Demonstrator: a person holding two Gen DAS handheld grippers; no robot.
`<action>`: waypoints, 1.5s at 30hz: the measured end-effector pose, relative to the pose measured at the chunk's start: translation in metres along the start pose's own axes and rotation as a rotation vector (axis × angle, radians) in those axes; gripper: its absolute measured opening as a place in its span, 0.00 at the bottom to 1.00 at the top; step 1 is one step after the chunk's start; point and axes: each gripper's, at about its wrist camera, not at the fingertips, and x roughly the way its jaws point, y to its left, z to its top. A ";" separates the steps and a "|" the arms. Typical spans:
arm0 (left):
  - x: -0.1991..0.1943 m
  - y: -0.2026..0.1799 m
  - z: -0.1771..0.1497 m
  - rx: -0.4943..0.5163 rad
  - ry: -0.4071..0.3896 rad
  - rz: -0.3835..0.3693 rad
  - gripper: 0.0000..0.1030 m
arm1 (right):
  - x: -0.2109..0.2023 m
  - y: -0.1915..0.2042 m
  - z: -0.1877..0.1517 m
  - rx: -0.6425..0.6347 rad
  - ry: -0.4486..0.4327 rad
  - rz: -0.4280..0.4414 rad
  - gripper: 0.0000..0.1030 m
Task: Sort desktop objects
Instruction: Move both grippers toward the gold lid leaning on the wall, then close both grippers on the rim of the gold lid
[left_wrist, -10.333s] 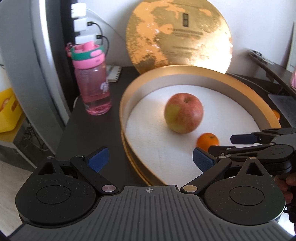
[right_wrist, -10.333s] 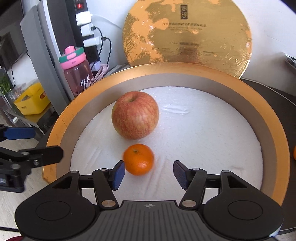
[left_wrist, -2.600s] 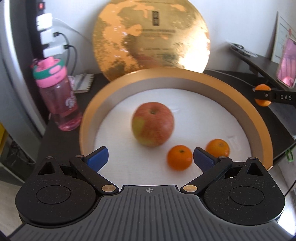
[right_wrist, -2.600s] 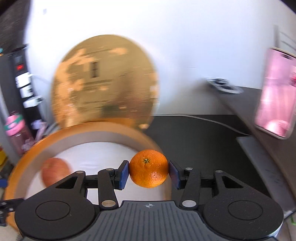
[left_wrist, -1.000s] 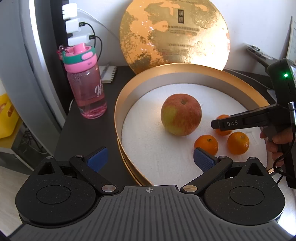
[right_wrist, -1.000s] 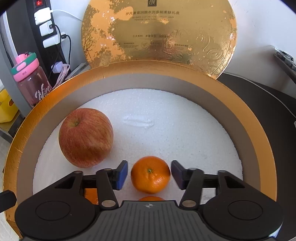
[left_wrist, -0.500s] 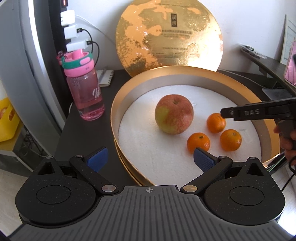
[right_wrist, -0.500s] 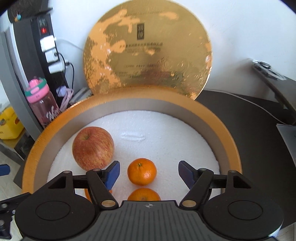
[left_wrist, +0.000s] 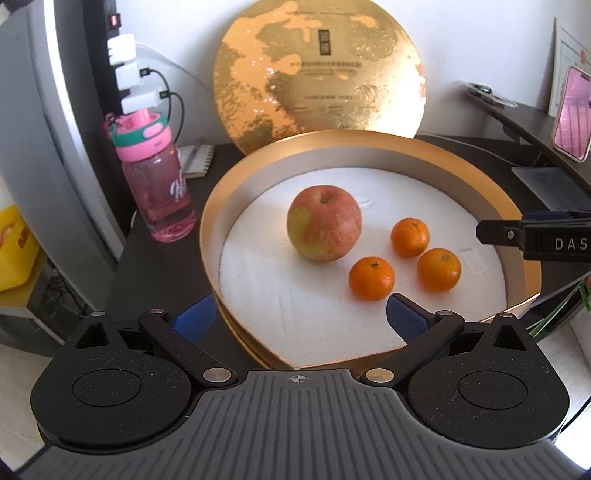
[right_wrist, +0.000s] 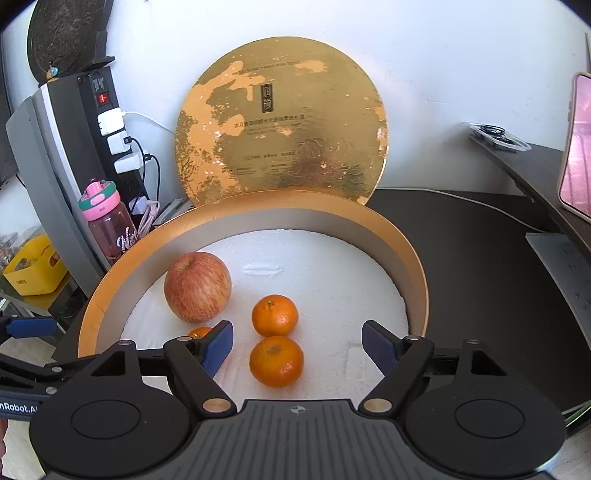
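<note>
Left tongs (left_wrist: 297, 317): wide open, empty.
Right tongs (right_wrist: 297, 341): wide open, empty.
Gold round box (left_wrist: 369, 142): apple (left_wrist: 324, 229), three mandarins (left_wrist: 372, 278).

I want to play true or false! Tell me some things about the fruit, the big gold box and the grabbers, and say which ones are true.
1. Three mandarins lie in the round gold box. True.
2. The apple sits outside the box on the dark desk. False: it lies inside, on the white foam.
3. The right gripper is squeezing a mandarin. False: its jaws are open and hold nothing.
4. The pink bottle stands upright outside the box. True.
5. The left gripper is open and empty. True.
6. The gold lid lies flat on the box. False: it stands behind the box, against the wall.
</note>
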 end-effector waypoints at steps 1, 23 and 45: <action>0.000 -0.001 0.000 0.003 -0.001 0.000 0.98 | -0.001 -0.002 -0.001 0.005 -0.003 0.004 0.76; 0.025 0.048 0.051 -0.071 -0.115 0.066 0.98 | 0.000 -0.033 0.024 0.061 -0.112 0.042 0.89; 0.105 0.074 0.168 -0.058 -0.384 0.091 1.00 | 0.040 -0.064 0.134 0.049 -0.334 0.113 1.00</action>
